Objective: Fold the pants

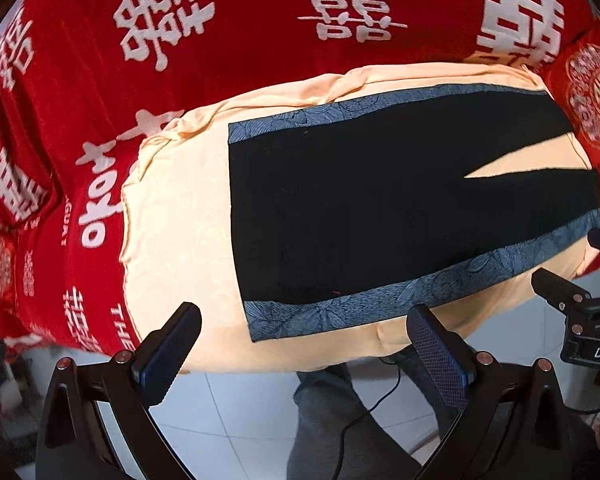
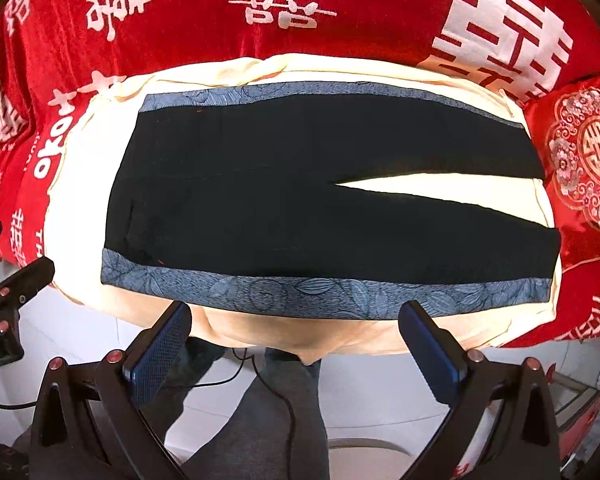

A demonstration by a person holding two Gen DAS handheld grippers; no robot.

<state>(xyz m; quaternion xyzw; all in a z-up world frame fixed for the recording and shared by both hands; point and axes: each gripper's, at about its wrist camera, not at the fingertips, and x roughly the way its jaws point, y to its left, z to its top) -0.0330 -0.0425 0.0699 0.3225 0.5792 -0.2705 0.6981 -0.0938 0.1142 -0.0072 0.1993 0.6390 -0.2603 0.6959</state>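
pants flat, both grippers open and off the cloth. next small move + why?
Probably ease both grippers forward and down to the near blue side stripe of the pants. The left gripper and right gripper hang open short of that edge, holding nothing, and the legs lie unfolded, split apart.

pants (image 2: 300, 200) flat, near edge unobstructed, red pillow (image 2: 580, 160) crowding legs
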